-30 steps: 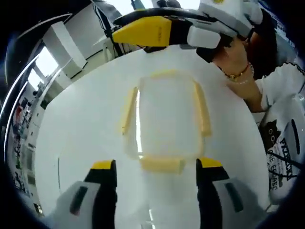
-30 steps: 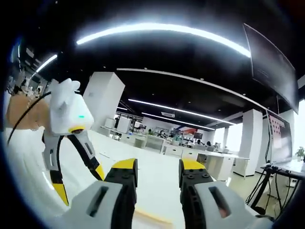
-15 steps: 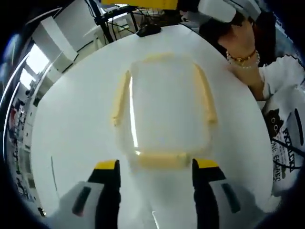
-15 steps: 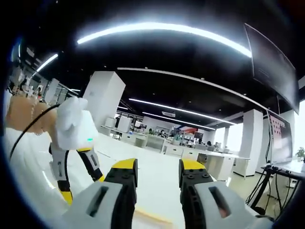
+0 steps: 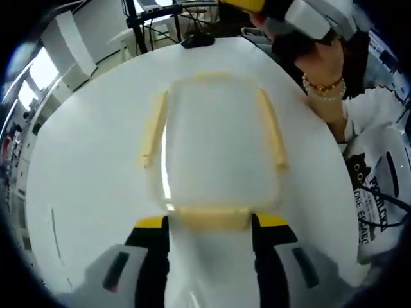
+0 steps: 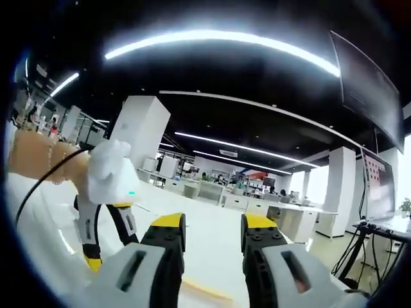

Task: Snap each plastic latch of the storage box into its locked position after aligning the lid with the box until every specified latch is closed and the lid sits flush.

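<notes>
Left gripper (image 5: 210, 224) spread around the storage box (image 5: 215, 144) near latch (image 5: 212, 218); right gripper (image 6: 212, 232) slightly spread.

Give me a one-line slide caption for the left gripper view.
Left gripper open, straddling the near yellow latch of a clear storage box on a white table.

One storage box (image 5: 215, 151) with one clear lid; four yellow latches: left (image 5: 153, 128), right (image 5: 273, 133), near (image 5: 213, 219), far (image 5: 215, 76). Two grippers: left gripper (image 5: 210, 226), right gripper (image 6: 212, 232). One white table (image 5: 90, 167)
</notes>
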Available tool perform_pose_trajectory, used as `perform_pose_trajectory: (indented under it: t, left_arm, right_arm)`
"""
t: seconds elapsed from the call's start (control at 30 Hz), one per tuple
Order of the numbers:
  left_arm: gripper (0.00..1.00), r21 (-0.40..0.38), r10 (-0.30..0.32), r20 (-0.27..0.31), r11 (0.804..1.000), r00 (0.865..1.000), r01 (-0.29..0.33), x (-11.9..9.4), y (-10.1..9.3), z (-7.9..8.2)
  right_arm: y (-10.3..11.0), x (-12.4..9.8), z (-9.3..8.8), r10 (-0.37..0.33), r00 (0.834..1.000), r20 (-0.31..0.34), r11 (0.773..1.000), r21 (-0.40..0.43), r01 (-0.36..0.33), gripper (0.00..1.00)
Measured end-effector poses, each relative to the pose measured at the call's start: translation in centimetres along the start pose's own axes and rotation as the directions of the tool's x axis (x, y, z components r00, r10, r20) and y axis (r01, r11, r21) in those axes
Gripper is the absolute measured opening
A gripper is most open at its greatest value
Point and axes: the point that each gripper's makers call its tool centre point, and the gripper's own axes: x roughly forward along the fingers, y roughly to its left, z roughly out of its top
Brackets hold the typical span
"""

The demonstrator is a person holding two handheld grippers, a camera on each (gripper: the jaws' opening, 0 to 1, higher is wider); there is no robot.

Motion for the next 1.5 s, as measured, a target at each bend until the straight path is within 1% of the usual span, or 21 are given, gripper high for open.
perform_pose_trajectory:
  t: [0.13, 0.37, 0.5, 1.0, 1.1, 1.23, 1.3, 1.33, 1.4, 1.5]
  left_arm:
    - [0.49, -0.010, -0.026, 0.002, 1.000, 1.000, 0.026, 0.1, -0.2, -0.1]
    - [0.47, 0.017, -0.042, -0.001, 0.999, 0.999, 0.042, 0.1, -0.2, 0.1]
    - [0.40, 0.019, -0.045, 0.007, 0.999, 0.999, 0.044, 0.1, -0.2, 0.4]
    - [0.40, -0.020, -0.026, 0.023, 0.999, 0.999, 0.027, 0.4, -0.2, 0.8]
    - [0.39, -0.036, -0.020, 0.003, 0.999, 1.000, 0.020, 0.5, -0.1, 0.9]
    - [0.39, -0.050, -0.010, -0.031, 0.999, 0.999, 0.009, 0.6, -0.3, 1.1]
    - [0.39, -0.057, -0.005, -0.045, 0.998, 0.999, 0.003, 0.7, -0.3, 1.1]
    - [0.39, -0.060, -0.004, -0.050, 0.998, 0.999, 0.001, 0.7, -0.3, 1.1]
    - [0.39, -0.060, -0.003, -0.059, 0.998, 0.998, 0.000, 0.7, -0.3, 1.1]
    - [0.39, -0.064, -0.003, -0.072, 0.998, 0.997, -0.002, 0.7, 0.0, 1.2]
  right_arm:
    - [0.1, 0.1, 0.0, 0.003, 1.000, -0.003, 1.000, -0.002, -0.003, 0.33]
    - [0.2, 0.2, -0.2, 0.006, 1.000, -0.009, 1.000, 0.000, -0.006, 0.33]
    - [0.3, 0.2, -0.2, 0.008, 1.000, -0.014, 1.000, -0.003, -0.008, 0.33]
    - [0.3, 0.2, -0.6, 0.016, 0.999, -0.031, 1.000, -0.006, -0.016, 0.33]
    - [0.4, 0.1, -0.5, 0.022, 0.999, -0.031, 1.000, -0.012, -0.022, 0.33]
    - [0.1, -0.1, -0.4, 0.010, 1.000, -0.021, 1.000, -0.012, -0.010, 0.33]
    - [0.1, 0.1, -1.0, 0.002, 0.999, -0.047, 1.000, -0.018, -0.003, 0.33]
    - [0.1, 0.1, -1.5, -0.001, 0.997, -0.074, 1.000, -0.029, -0.001, 0.33]
    - [0.1, 0.3, -2.1, -0.007, 0.995, -0.099, 0.999, -0.049, 0.002, 0.33]
    - [-0.1, 0.3, -2.4, -0.012, 0.994, -0.110, 0.999, -0.051, 0.007, 0.33]
